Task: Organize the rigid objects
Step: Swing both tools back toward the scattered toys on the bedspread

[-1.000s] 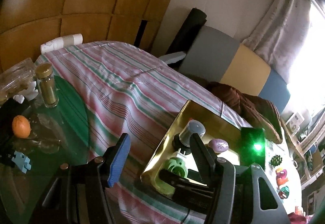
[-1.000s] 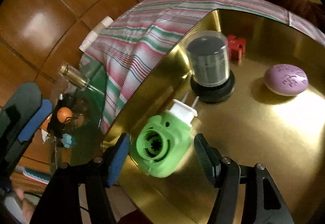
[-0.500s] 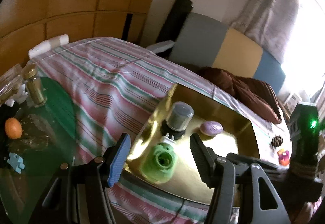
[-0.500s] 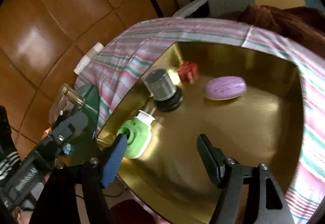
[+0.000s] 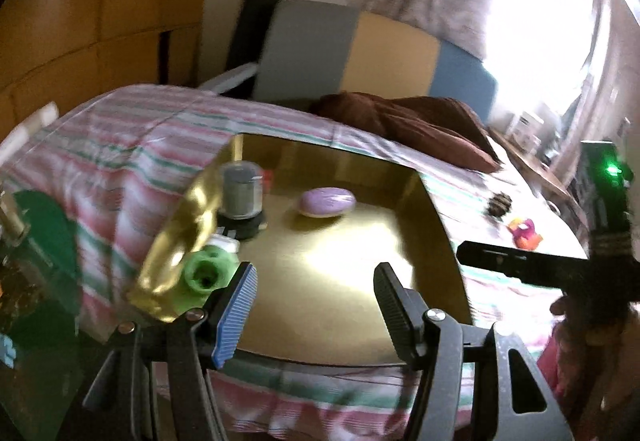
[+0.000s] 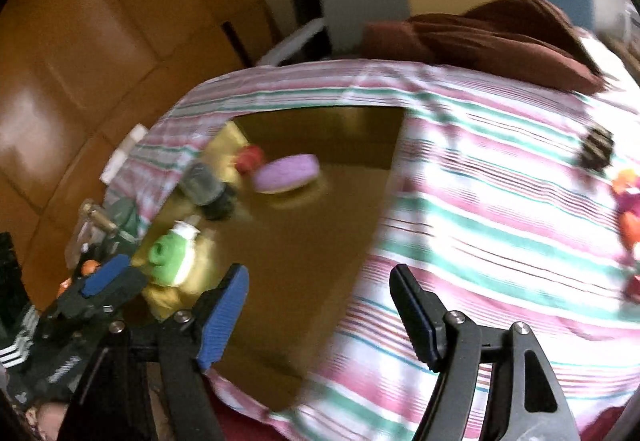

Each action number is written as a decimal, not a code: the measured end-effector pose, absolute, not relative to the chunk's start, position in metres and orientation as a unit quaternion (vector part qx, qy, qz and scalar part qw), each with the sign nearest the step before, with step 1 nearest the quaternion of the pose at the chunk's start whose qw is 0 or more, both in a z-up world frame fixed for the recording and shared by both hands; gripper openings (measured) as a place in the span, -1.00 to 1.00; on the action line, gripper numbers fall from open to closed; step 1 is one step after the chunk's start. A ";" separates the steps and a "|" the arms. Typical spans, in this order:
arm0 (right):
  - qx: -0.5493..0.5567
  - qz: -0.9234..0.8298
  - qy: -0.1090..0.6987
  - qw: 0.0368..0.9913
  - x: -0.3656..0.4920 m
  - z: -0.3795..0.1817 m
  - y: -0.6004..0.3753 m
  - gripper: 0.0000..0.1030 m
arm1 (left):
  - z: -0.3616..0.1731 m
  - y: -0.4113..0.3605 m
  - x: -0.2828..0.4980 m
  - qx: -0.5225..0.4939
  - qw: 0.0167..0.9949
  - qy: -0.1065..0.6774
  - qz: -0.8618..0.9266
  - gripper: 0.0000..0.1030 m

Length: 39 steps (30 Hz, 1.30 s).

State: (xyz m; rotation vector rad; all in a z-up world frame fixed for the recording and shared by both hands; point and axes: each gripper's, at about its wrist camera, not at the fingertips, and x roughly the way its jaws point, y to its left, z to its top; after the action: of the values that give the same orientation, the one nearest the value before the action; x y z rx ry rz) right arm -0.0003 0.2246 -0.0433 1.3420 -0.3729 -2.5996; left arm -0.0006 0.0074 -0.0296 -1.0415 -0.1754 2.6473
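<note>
Both grippers' jaws wide apart, empty, above gold tray (image 5: 400,201)

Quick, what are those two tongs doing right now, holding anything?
Left tongs: open, holding nothing, above the gold tray.
Right tongs: open, holding nothing.

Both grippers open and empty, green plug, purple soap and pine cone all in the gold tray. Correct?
Not the pine cone: the right wrist view shows it on the striped cloth, outside the gold tray. Green plug and purple soap are inside; both grippers are open and empty.
</note>
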 end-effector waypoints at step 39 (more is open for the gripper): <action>0.529 -0.827 0.024 -0.189 0.016 -0.068 0.525 0.53 | -0.026 0.143 0.017 -0.388 0.284 0.040 0.876 0.19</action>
State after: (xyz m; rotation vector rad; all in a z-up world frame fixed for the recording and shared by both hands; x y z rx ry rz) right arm 0.0163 0.5249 -0.0677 1.8956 0.0849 -2.9660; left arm 0.0175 0.1430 -0.0261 -1.0389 0.1059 2.3436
